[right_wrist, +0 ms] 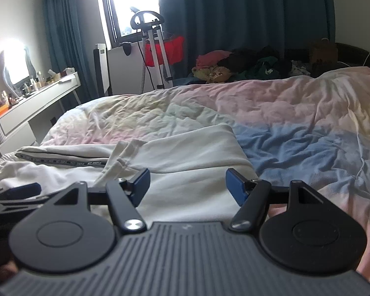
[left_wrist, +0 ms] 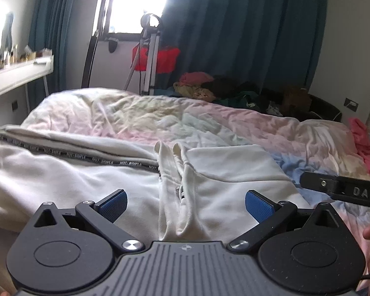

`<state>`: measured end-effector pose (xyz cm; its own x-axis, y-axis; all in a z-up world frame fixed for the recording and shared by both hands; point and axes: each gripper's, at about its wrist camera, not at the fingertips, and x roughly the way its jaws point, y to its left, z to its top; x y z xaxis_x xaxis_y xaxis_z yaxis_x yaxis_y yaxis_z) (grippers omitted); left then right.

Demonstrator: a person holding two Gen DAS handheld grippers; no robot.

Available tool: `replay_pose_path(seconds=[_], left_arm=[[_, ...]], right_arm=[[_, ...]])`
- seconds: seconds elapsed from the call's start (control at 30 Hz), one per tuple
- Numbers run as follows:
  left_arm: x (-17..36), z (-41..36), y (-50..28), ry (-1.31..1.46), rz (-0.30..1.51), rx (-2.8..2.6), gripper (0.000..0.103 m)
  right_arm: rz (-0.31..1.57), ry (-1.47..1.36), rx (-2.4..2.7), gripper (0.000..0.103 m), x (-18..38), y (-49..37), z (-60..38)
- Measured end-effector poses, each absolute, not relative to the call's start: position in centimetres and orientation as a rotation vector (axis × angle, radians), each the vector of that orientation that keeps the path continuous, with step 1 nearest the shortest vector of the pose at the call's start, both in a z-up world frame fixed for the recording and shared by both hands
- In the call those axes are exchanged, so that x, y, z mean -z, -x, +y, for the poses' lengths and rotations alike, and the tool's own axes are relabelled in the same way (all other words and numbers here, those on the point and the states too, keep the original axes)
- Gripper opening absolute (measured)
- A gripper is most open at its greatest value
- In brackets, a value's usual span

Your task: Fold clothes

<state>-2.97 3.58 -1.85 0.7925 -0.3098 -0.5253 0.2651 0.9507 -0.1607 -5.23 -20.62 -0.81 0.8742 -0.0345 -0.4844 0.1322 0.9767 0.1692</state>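
Observation:
A white hooded jacket [left_wrist: 91, 177] with a black lettered tape stripe [left_wrist: 86, 156] lies spread on the bed; it also shows in the right wrist view [right_wrist: 185, 162]. Its collar and drawstrings [left_wrist: 177, 170] lie in front of my left gripper [left_wrist: 186, 203], which is open and empty just above the cloth. My right gripper [right_wrist: 187, 185] is open and empty over the jacket's hood part. The right gripper's finger [left_wrist: 342, 188] shows at the right of the left wrist view; the left gripper [right_wrist: 14, 192] shows at the left of the right wrist view.
The bed has a rumpled pastel duvet [right_wrist: 296, 123]. A pile of clothes [right_wrist: 246, 66] lies at its far edge, and a pink garment [left_wrist: 365, 148] at the right. A white desk [right_wrist: 37, 101] with bottles stands at left. A stand with red cloth [right_wrist: 160, 49] is by the window.

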Motion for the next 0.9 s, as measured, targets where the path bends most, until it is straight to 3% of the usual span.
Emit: replay_pose_path(seconds=[0.27,0.7,0.9], left_arm=[[2.9,7.8,0.3,0.266,0.698,0.165,0.103],[2.7,22.0,-0.5,0.723,0.769,-0.27,0.103],[4.9,25.9,-2.4,0.858,0.81,-0.329,0.095]], right_arm=[[0.513,-0.182,0.097,0.07,1.0,5.2,-20.2],[0.562,-0.209,0.12,0.07,1.9,4.9,-20.9],[0.598,-0.213,0.122,0.07,2.6,4.5,-20.9]])
